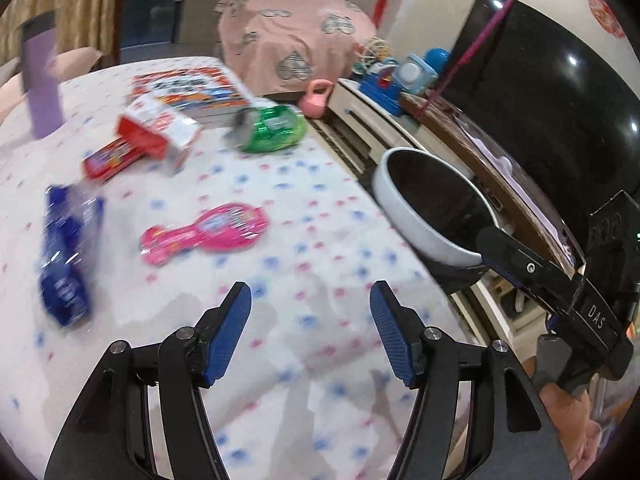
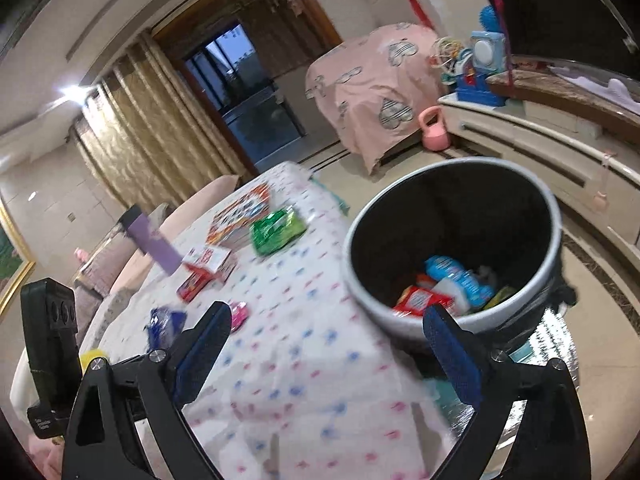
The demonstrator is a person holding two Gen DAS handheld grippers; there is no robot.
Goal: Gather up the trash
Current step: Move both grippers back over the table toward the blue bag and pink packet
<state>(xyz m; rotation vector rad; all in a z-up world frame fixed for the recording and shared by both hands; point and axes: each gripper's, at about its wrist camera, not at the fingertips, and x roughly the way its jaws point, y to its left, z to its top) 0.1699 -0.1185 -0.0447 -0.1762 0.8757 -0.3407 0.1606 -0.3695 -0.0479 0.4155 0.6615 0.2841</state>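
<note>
Hovering over dotted white tablecloth [image 1: 280, 208]: left gripper [image 1: 310, 326], jaws spread, empty; right gripper [image 2: 332, 356] likewise, grey-rimmed black bin [image 2: 556, 240] at one o'clock.

The table [image 1: 280, 216] carried the loose trash. A wrapper [image 1: 64, 256] lay near its left edge, with a flat packet [image 1: 204, 228] to its right, toward the middle. Behind these, a small box [image 1: 110, 158] lay touching an open carton [image 1: 160, 130]. A crumpled bag [image 1: 272, 128] lay near the far right edge, just before a large flat box [image 1: 192, 88] at the far edge. A tall bottle [image 1: 40, 76] stood at the far left corner. The bin [image 2: 452, 248] stood off the table's right edge, with several packets [image 2: 448, 288] lying in its bottom.
</note>
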